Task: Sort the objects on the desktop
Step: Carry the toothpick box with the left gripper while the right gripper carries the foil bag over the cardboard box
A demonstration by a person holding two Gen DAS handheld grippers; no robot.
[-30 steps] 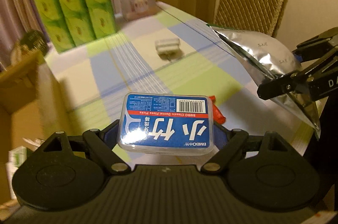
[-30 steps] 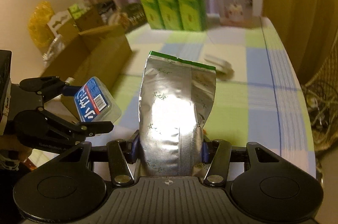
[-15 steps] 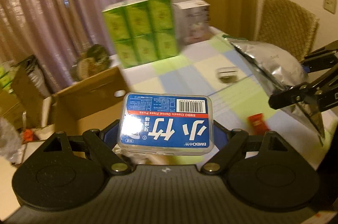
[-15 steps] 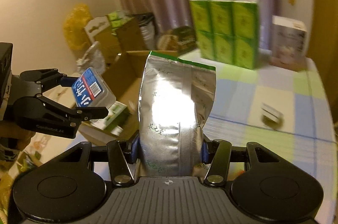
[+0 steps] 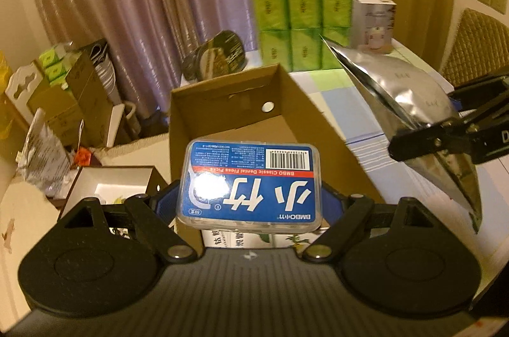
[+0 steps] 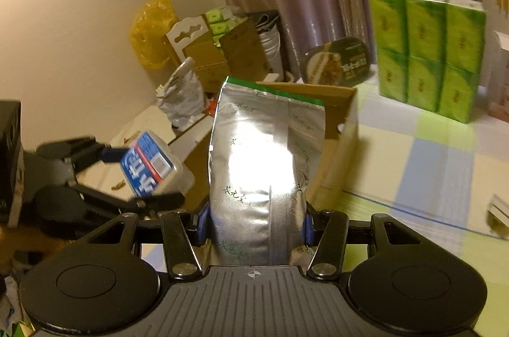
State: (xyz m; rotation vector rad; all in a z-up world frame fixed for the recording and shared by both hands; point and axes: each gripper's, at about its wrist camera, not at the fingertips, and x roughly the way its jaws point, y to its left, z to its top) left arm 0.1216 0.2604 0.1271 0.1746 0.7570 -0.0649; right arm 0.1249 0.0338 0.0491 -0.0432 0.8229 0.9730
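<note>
My left gripper (image 5: 249, 203) is shut on a clear box of dental floss picks with a blue label (image 5: 251, 181), held above an open cardboard box (image 5: 222, 101) beside the table. The floss box also shows at the left of the right wrist view (image 6: 152, 165). My right gripper (image 6: 256, 224) is shut on an upright silver foil pouch (image 6: 264, 159) with a green top edge. In the left wrist view the pouch (image 5: 407, 95) hangs at the right, over the table edge next to the cardboard box.
A stack of green tissue packs (image 5: 302, 22) and a white carton (image 5: 373, 19) stand at the far end of the checked tablecloth (image 6: 429, 152). Cartons, bags (image 5: 41, 155) and a small white-lined box (image 5: 111, 187) crowd the floor at left. A wicker chair (image 5: 474, 47) stands at right.
Both grippers have swung left from over the table toward the open cardboard box, each still holding its object. The box now lies directly ahead of the left gripper.
</note>
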